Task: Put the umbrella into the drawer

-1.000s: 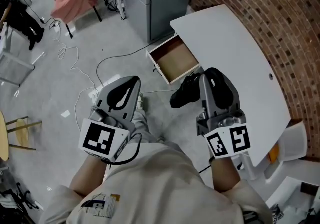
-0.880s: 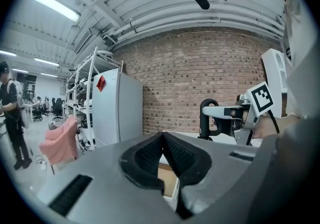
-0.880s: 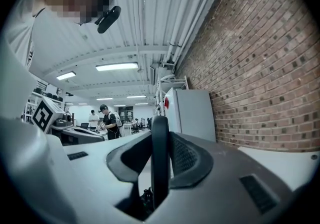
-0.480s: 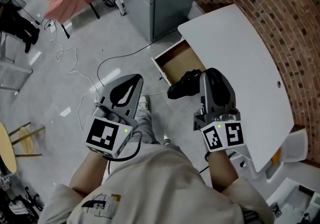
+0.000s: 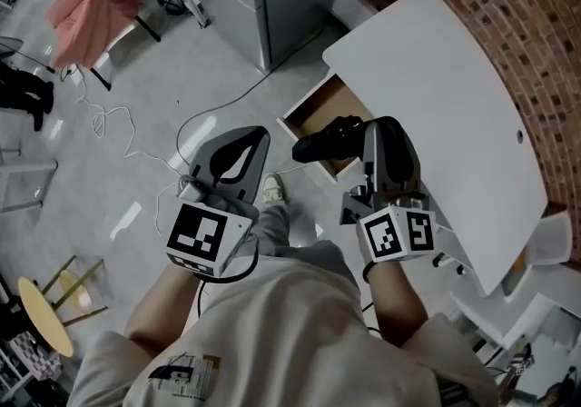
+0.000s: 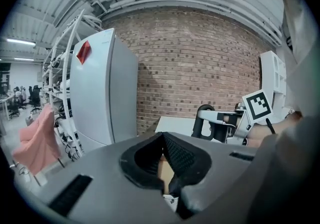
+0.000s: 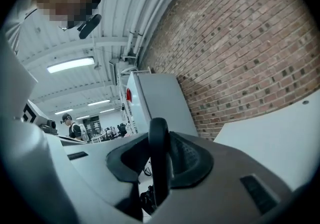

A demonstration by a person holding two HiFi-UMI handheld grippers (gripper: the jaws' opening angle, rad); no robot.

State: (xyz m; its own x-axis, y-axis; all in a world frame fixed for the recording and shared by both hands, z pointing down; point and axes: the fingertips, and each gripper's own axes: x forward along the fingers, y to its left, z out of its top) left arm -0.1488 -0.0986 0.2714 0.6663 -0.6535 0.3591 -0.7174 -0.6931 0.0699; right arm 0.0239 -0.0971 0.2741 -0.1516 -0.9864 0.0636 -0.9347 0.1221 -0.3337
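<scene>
The right tool (image 5: 367, 143) is clamping the folded umbrella (image 5: 325, 141) over the open drawer (image 5: 292, 124); the left tool (image 5: 254, 136) is hanging closed, empty. Lying crosswise, the umbrella is risking catching the drawer's front wall.

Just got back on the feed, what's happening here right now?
A person holds a gripper in each hand. The right gripper is clamped on the folded black umbrella, holding it at the front of the open drawer under the white table. The umbrella is not yet laid inside. The left gripper is shut and empty, off to the side above the floor.
</scene>
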